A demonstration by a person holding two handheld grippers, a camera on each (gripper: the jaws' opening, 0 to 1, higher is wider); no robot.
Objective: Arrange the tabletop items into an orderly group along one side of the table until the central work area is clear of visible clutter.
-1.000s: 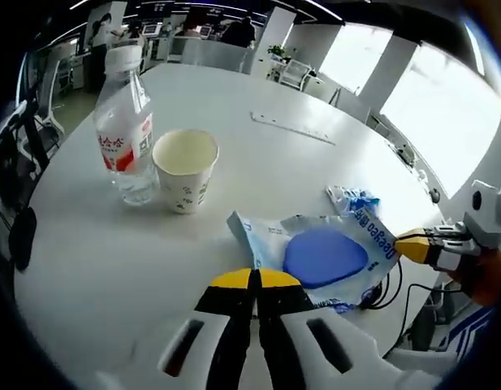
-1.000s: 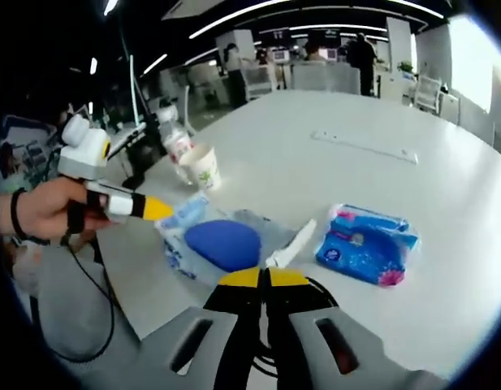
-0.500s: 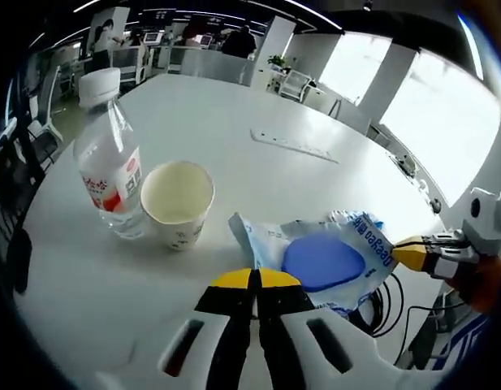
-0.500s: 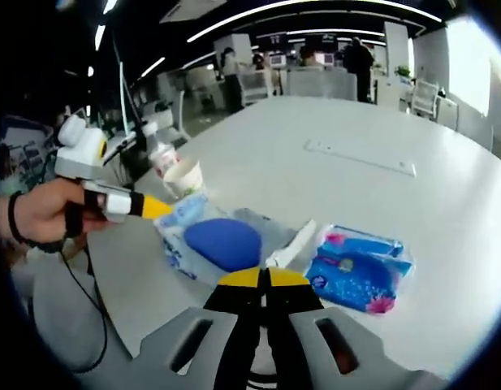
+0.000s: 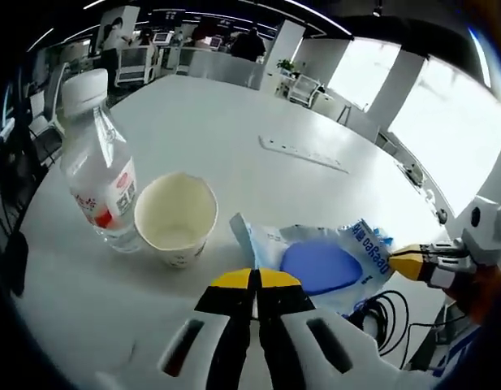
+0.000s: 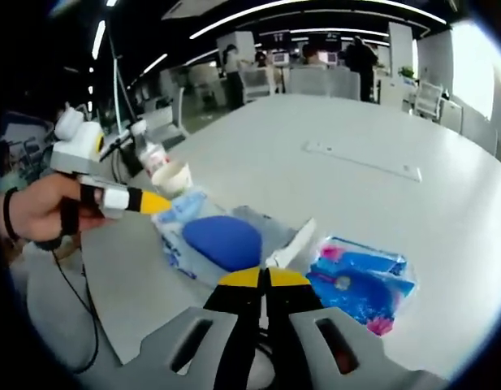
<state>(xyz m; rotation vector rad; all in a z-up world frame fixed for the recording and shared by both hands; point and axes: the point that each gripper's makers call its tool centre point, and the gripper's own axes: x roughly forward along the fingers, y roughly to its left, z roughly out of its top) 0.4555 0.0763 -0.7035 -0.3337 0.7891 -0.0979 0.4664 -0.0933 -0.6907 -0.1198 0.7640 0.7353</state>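
Risk: we hold both the left gripper (image 5: 254,280) and the right gripper (image 6: 264,279) closed and empty, so a sweep past the near edge could topple the light cup.

Count, near to far:
- one clear packet with blue pad (image 5: 325,265)
- one blue tissue pack (image 6: 360,280)
- one paper cup (image 5: 175,219)
- one water bottle (image 5: 94,163)
- one power strip (image 5: 303,153), mid-table

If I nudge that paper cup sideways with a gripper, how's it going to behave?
The paper cup looks empty, so it is probably very light and would skid or tip easily. Its thin wall would likely dent under a hard push. It stands right beside the bottle, so a nudge that way may bump the bottle.
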